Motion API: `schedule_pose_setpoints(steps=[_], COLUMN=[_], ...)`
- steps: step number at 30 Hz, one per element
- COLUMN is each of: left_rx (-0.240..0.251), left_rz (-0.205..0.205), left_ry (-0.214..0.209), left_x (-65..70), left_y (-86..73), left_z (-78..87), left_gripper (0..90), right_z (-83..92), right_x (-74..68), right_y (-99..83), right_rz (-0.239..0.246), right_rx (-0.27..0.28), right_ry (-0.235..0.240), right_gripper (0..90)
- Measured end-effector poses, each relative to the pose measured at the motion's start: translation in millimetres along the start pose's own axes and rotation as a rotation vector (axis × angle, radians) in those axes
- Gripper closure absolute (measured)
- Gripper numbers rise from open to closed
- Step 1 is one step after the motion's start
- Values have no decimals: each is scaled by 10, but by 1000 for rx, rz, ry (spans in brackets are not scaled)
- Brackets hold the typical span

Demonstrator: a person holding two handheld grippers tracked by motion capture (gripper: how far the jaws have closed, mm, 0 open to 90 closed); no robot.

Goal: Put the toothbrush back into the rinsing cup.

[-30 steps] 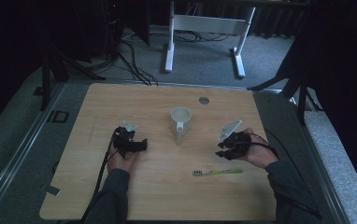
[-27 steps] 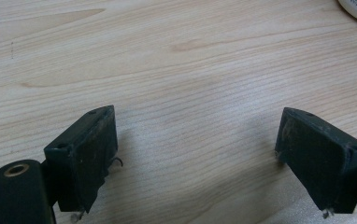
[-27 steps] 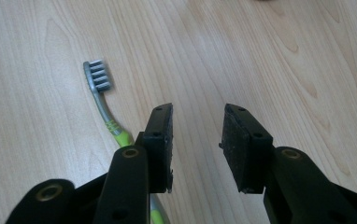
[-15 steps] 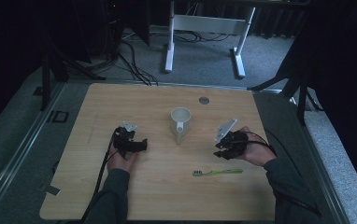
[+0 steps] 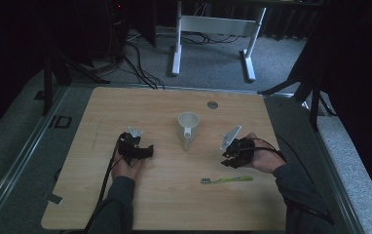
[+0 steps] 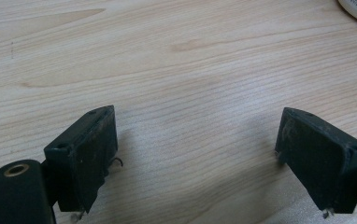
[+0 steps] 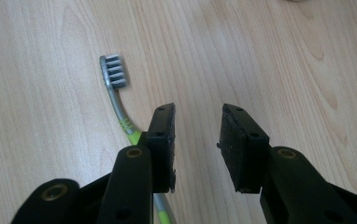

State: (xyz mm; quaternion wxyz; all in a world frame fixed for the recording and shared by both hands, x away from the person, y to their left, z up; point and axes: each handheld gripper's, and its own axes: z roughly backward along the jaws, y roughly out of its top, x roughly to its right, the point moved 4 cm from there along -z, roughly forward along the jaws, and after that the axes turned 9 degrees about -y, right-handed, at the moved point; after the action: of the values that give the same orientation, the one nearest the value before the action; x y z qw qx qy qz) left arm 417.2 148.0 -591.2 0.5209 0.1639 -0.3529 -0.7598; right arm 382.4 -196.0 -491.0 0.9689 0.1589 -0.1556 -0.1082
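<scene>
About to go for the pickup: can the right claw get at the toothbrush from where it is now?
Probably yes. The right claw is open just beside the toothbrush, whose handle runs under its left jaw. The brush lies flat on bare table; the cup stands well off, so nothing blocks it.

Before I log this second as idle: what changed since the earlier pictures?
Little. The right gripper has just been closing its jaws, with nothing between them; the toothbrush lies beside its left jaw, untouched. Nothing was taken or let go. The left gripper, open over bare table, and the cup stayed put.
</scene>
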Motion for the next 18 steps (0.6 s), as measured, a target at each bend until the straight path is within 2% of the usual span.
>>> schedule_pose_setpoints(steps=[18], left_rx=[1], left_rz=[-2], left_ry=[-3], left_x=[3], left_y=[4], left_z=[-5], left_gripper=[134], right_z=[-65], right_x=[-61], right_y=[6], right_rz=[44], right_rx=[-59], right_ry=[59], right_gripper=[658])
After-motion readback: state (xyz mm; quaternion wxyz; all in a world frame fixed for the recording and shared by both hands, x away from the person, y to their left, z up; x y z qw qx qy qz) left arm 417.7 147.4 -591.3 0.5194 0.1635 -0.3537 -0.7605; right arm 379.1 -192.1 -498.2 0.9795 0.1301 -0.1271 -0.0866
